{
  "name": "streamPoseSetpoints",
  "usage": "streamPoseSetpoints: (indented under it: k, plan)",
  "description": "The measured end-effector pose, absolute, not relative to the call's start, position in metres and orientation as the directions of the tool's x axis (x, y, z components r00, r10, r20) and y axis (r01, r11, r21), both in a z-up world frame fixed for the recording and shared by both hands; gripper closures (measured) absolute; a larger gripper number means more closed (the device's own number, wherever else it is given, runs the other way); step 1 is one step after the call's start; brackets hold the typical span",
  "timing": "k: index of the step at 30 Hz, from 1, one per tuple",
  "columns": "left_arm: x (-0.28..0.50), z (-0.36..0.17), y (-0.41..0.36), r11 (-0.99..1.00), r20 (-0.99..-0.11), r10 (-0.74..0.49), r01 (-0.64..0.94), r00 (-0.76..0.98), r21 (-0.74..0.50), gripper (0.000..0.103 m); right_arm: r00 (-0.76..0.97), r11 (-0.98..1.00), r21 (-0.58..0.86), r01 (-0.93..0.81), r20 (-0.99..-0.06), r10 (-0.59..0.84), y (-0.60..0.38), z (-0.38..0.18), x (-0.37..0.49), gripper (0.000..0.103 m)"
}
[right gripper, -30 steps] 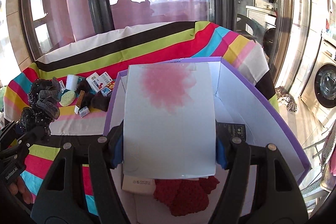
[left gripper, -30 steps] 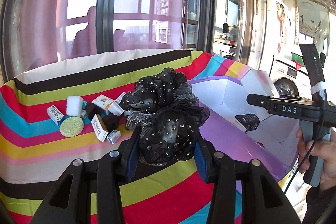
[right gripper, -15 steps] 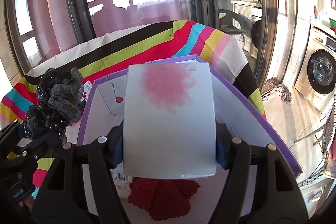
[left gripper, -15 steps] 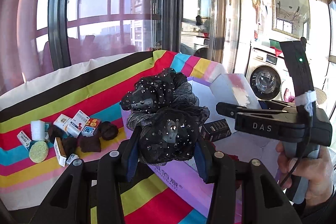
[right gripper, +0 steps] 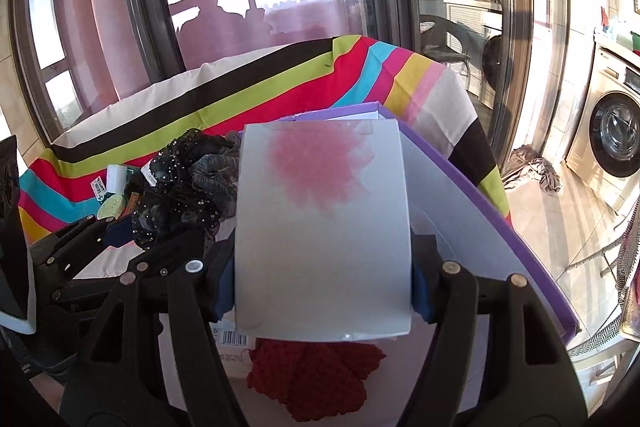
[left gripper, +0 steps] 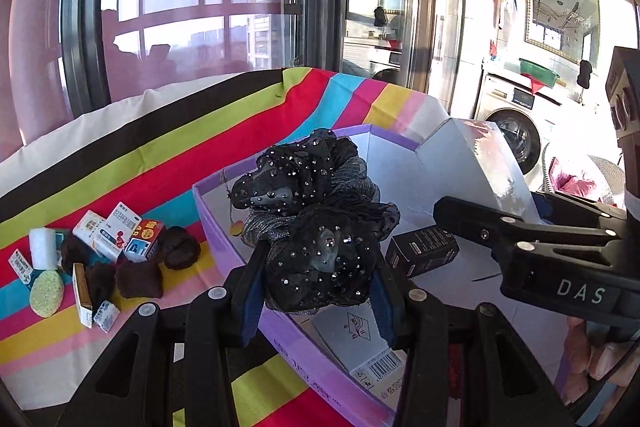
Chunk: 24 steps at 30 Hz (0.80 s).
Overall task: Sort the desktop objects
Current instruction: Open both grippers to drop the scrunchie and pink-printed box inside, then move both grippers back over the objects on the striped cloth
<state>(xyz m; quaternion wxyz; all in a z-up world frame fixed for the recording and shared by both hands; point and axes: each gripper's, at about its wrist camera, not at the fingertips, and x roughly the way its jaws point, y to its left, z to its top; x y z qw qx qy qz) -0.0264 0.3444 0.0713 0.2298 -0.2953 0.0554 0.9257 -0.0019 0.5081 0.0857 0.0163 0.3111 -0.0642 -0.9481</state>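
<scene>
The left claw [left gripper: 316,275] is clamping the black beaded scrunchie [left gripper: 308,215], hanging just above the purple box [left gripper: 224,227], inside its near-left wall. The right claw [right gripper: 322,287] is gripping the box's white flap [right gripper: 324,227], propping it upright on the striped surface [left gripper: 140,155].

Small items [left gripper: 100,259] left of box [left gripper: 224,227], carton [left gripper: 422,251] inside it

Black sequinned scrunchie [left gripper: 316,223], purple-rimmed box [left gripper: 224,227], rainbow-striped tablecloth [left gripper: 160,131].
</scene>
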Motion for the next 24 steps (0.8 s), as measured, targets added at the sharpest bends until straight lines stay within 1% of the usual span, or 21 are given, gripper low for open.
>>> streamPoseSetpoints:
  k: [2,4,5,6,8,16,24]
  plan:
    - [-0.027,0.070,0.346,-0.885,-0.576,0.400,-0.464,-0.713,-0.042,0.052,-0.805,-0.991,0.133,-0.009,-0.589,-0.072,0.508,0.086,-0.002,0.033]
    - [-0.025,0.069,0.347,-0.880,-0.573,0.410,-0.473,-0.710,-0.043,0.043,-0.806,-0.990,0.139,-0.008,-0.588,-0.076,0.508,0.086,-0.002,0.029]
    - [-0.024,0.069,0.348,-0.878,-0.566,0.414,-0.477,-0.713,-0.040,0.036,-0.806,-0.990,0.143,-0.006,-0.586,-0.080,0.508,0.086,-0.002,0.021]
    - [-0.022,0.070,0.348,-0.880,-0.563,0.407,-0.474,-0.720,-0.030,0.032,-0.807,-0.989,0.146,-0.001,-0.584,-0.086,0.508,0.087,-0.001,0.014]
    - [-0.019,0.070,0.349,-0.883,-0.561,0.395,-0.470,-0.728,-0.013,0.032,-0.810,-0.989,0.147,0.011,-0.579,-0.095,0.508,0.088,0.000,0.010]
    - [-0.018,0.077,0.328,-0.901,-0.510,0.391,-0.433,-0.766,-0.041,0.031,-0.810,-0.987,0.158,0.012,-0.578,-0.102,0.508,0.087,-0.001,0.010]
    - [-0.018,0.078,0.271,-0.935,-0.467,0.337,-0.348,-0.818,-0.066,0.022,-0.808,-0.989,0.148,-0.001,-0.583,-0.087,0.508,0.087,-0.001,0.010]
